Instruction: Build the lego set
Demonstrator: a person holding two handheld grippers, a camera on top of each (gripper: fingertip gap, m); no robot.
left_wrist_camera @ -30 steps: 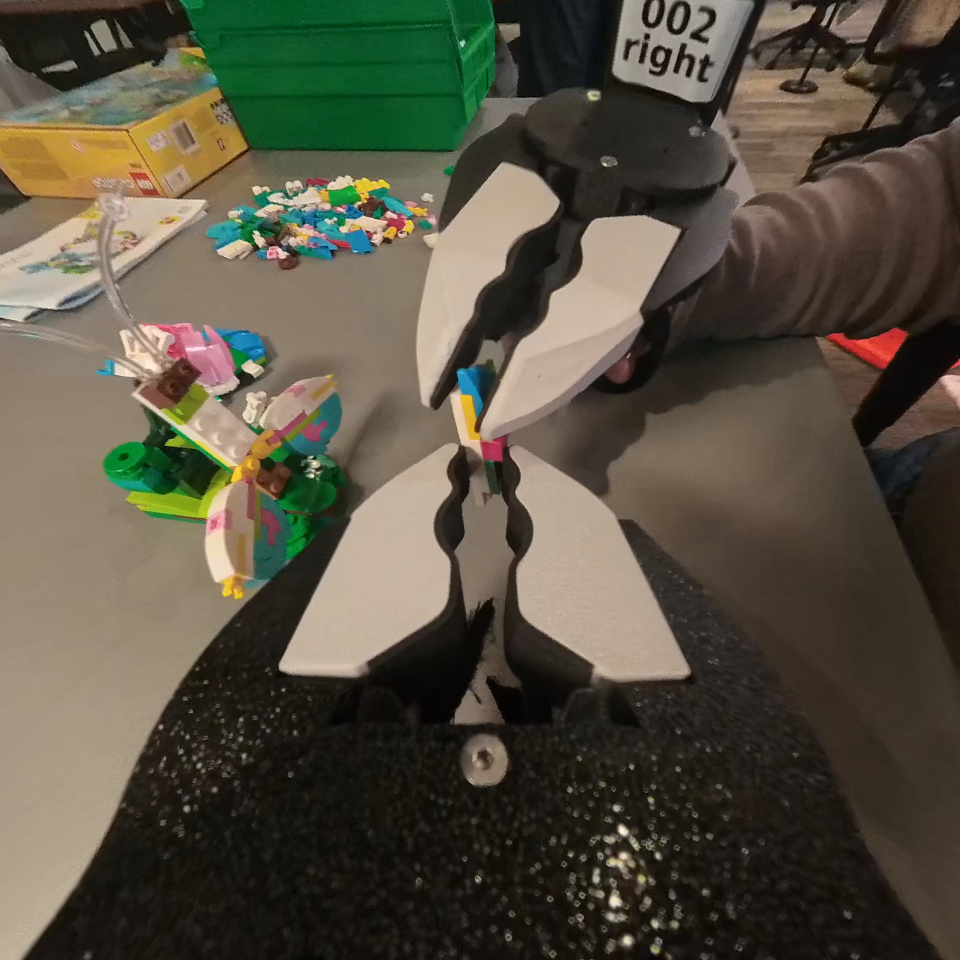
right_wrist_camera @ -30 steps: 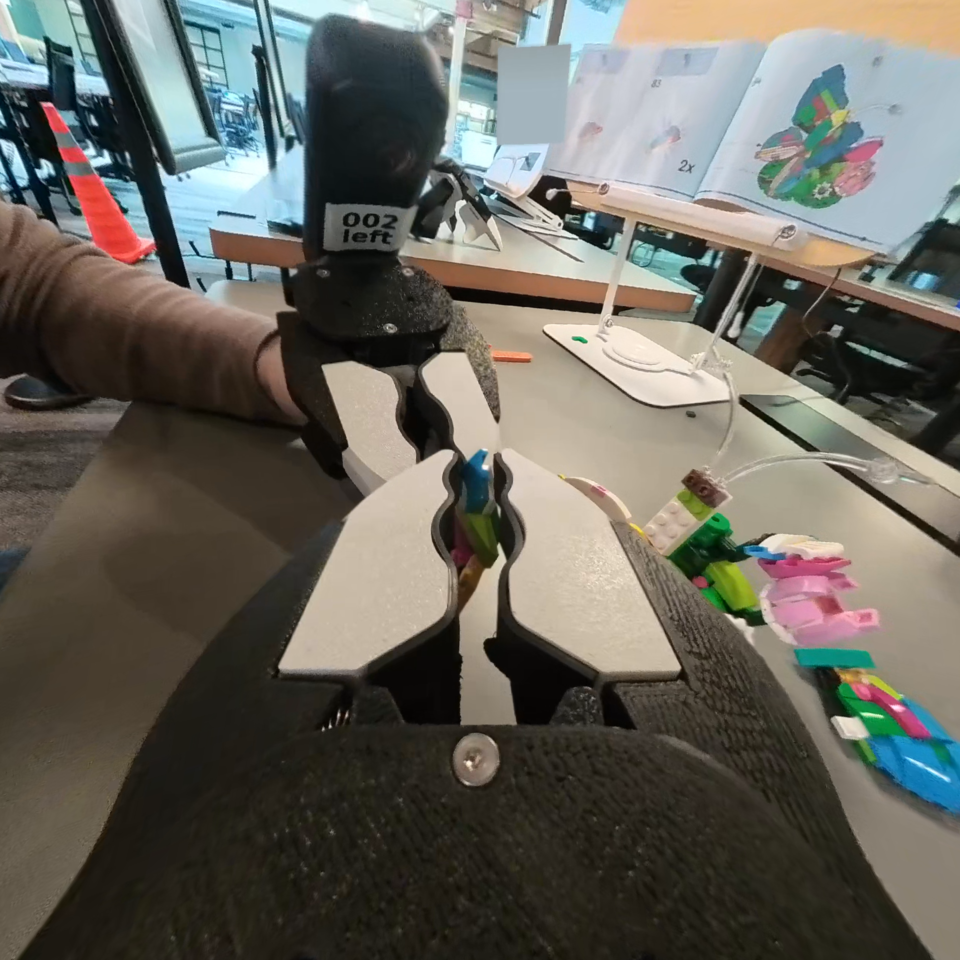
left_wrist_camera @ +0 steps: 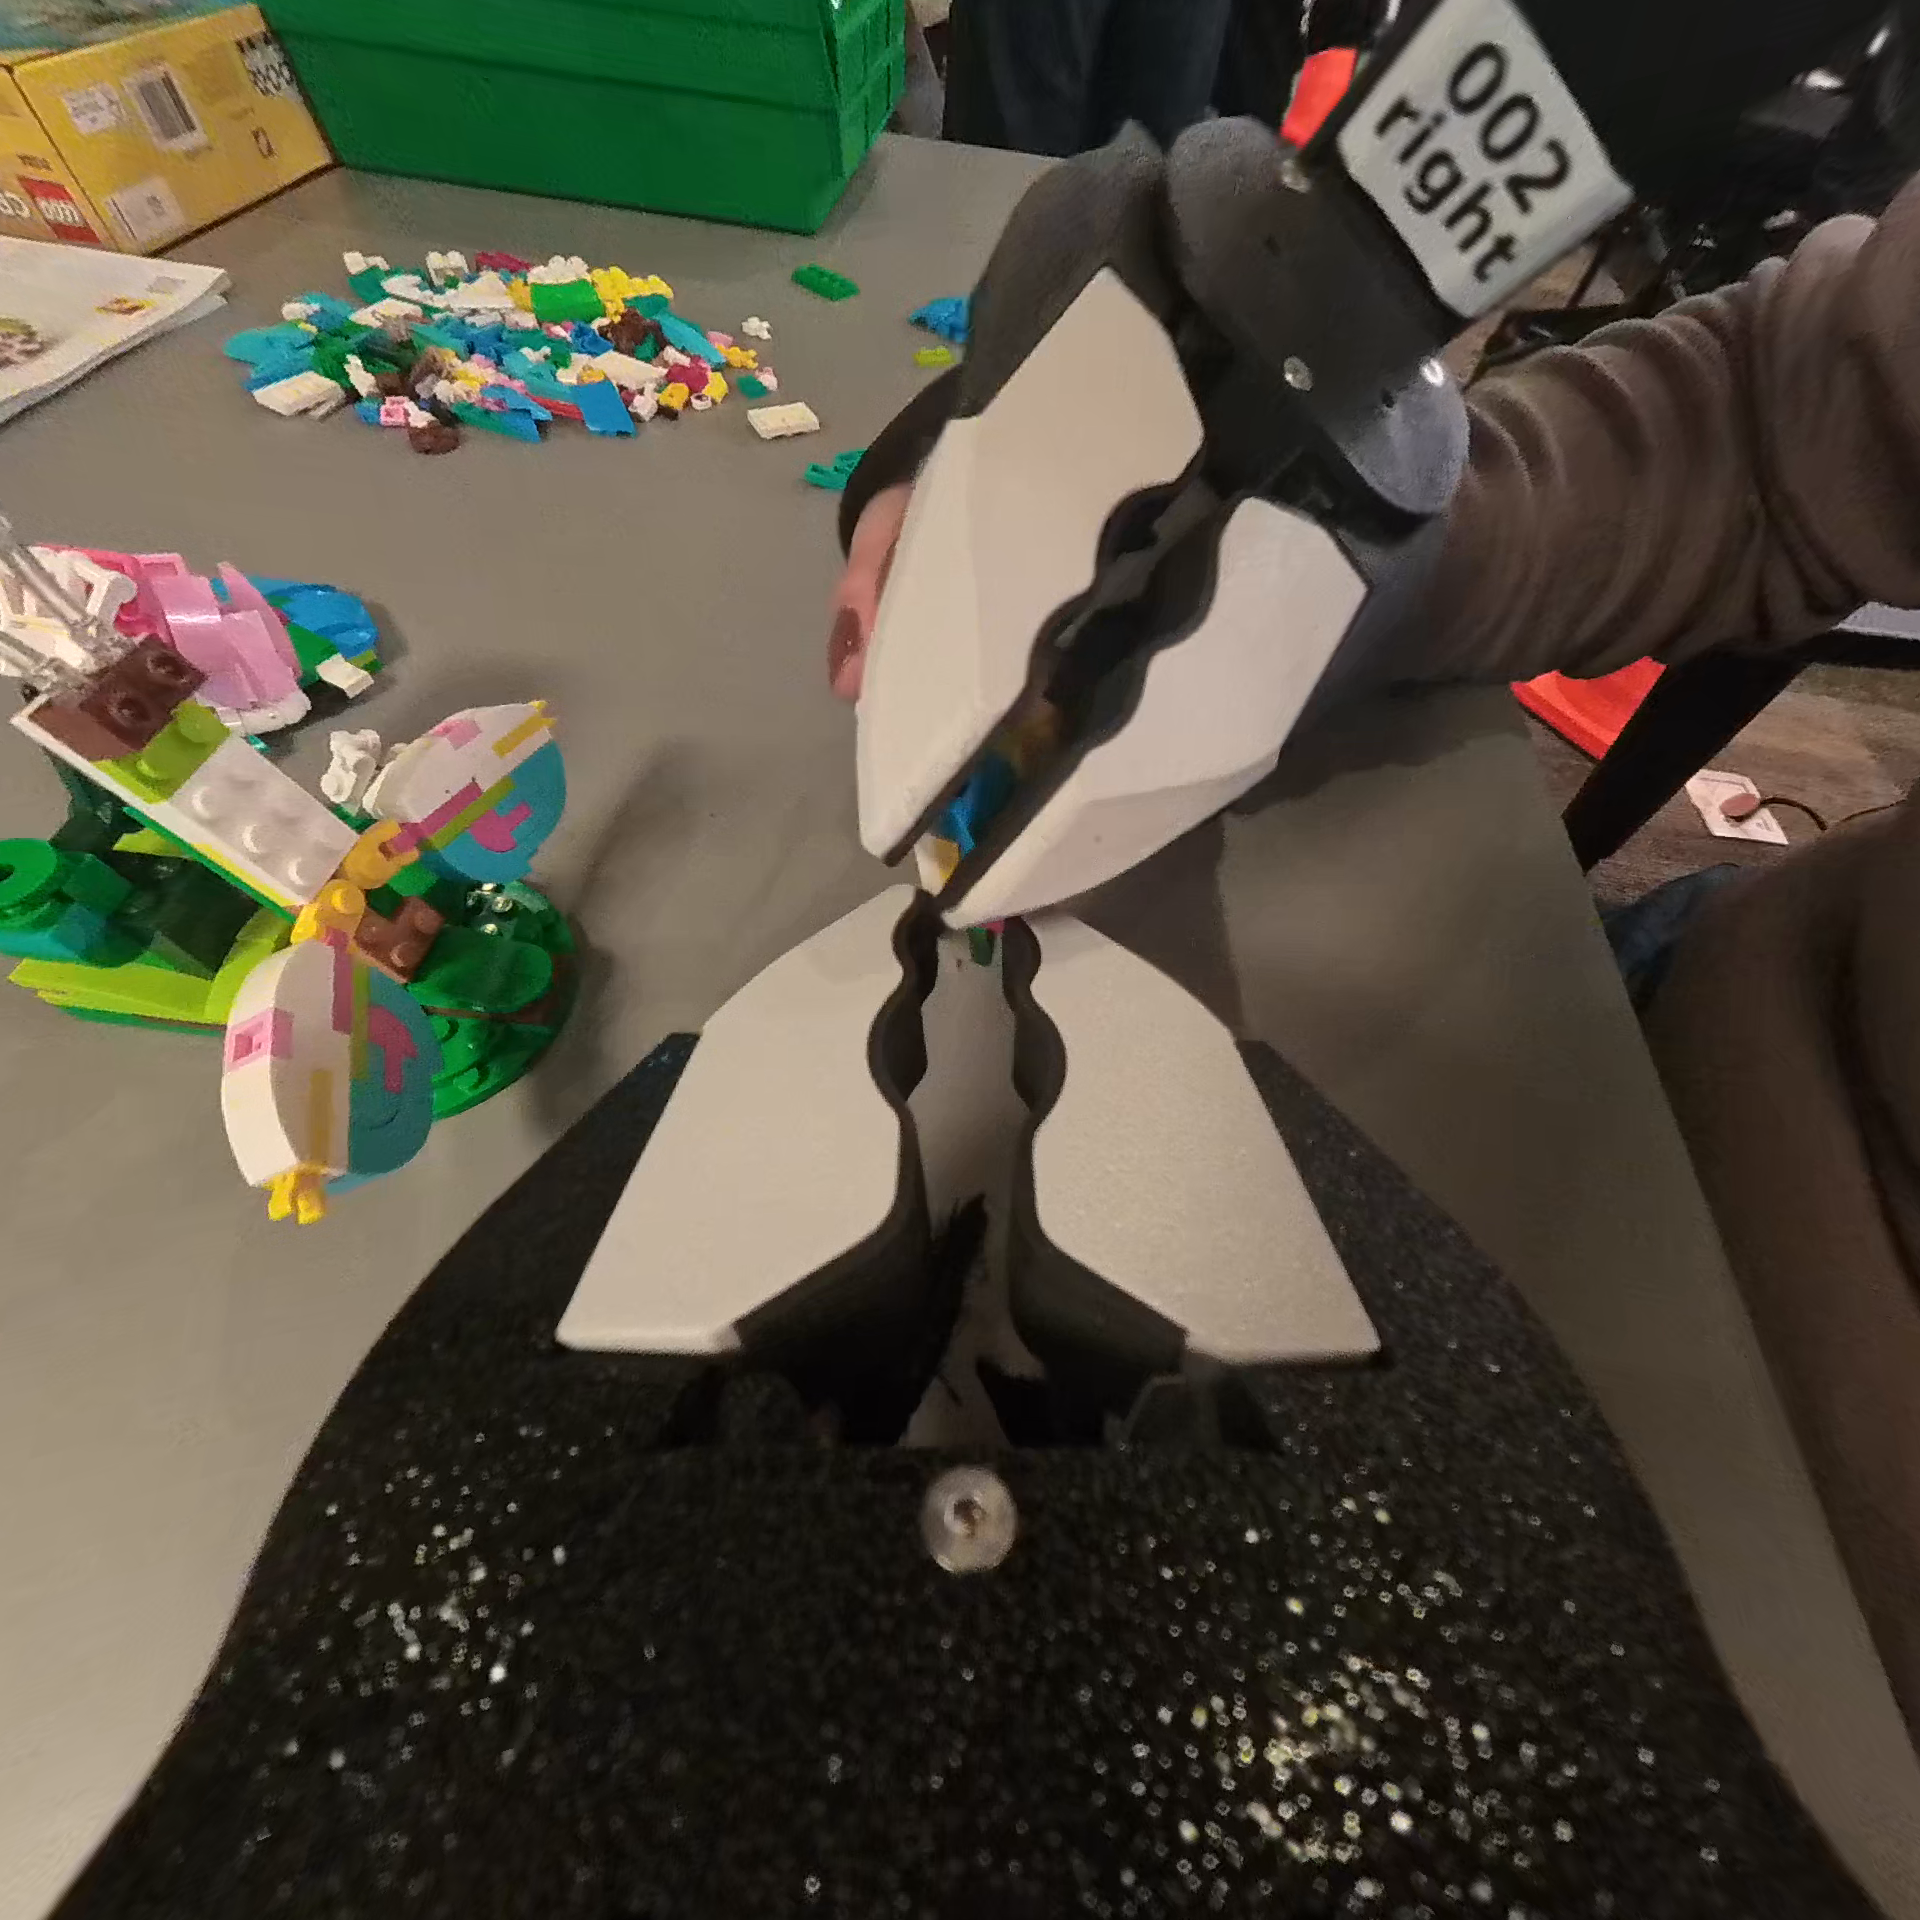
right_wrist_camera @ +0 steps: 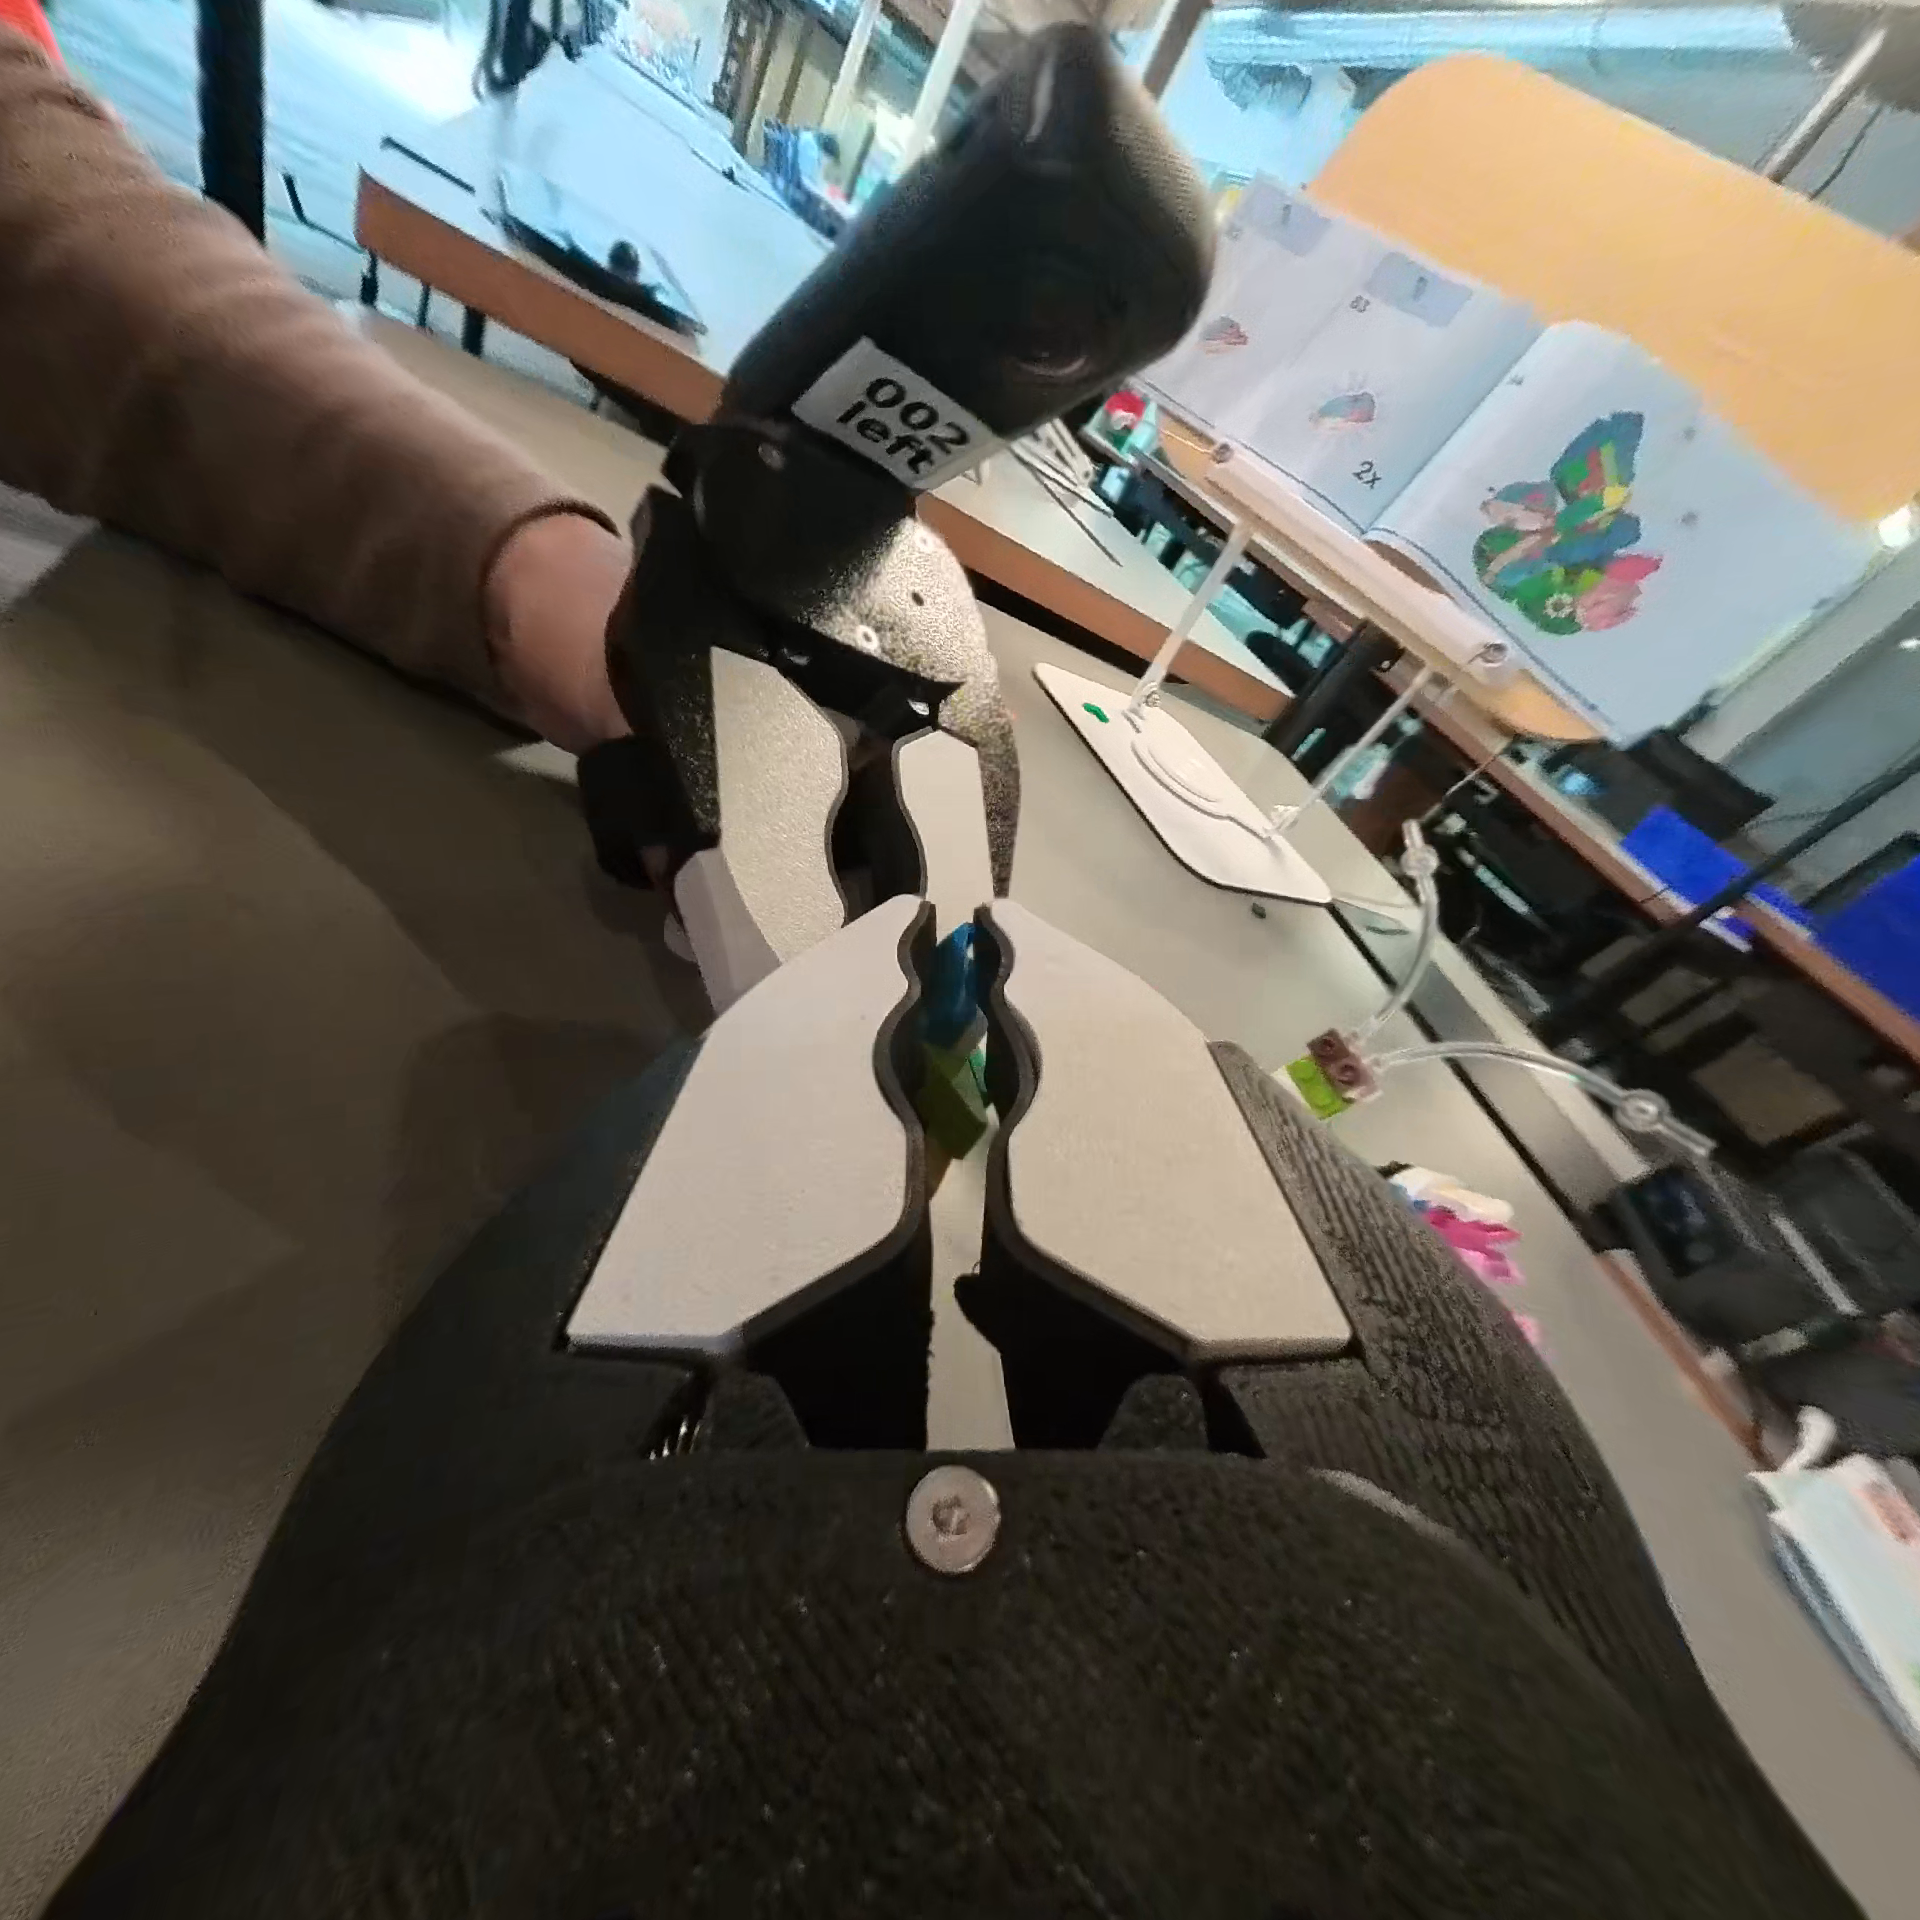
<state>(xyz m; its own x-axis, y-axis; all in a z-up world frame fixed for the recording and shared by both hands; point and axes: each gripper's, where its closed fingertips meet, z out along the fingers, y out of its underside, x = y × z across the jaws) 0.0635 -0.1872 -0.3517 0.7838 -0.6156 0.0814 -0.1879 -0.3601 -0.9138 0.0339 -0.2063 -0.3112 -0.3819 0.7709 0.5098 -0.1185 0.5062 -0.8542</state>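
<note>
Above the grey tabletop (left_wrist_camera: 644, 582), near its right edge, two hand-held grippers meet tip to tip over a small lego sub-assembly (right_wrist_camera: 951, 1049) of blue, lime and yellow pieces. Seen from its own camera, the right gripper (right_wrist_camera: 951, 920) has its grey fingers drawn almost together, clamping the piece between their wavy inner faces, the blue part toward the tips and the lime part deeper in. Opposite it, the left gripper (left_wrist_camera: 961, 914) keeps its fingers narrowly parted, with a thin gap running down between them; a sliver of green and pink brick shows right at its tips, but whether it actually grips that end cannot be told. A brown sleeve (left_wrist_camera: 1662, 488) reaches in from the right edge behind the right gripper. Toward the left edge of the tabletop rests the partly built lego model (left_wrist_camera: 281, 894), green leaves under white, pink and teal wings, with clear tubes rising from it. Near the far edge lies a pile of loose bricks (left_wrist_camera: 509, 353), before a green bin (left_wrist_camera: 592, 104) and a yellow box (left_wrist_camera: 156, 114). An open instruction book (right_wrist_camera: 1507, 457) stands on a clear holder beyond.
</note>
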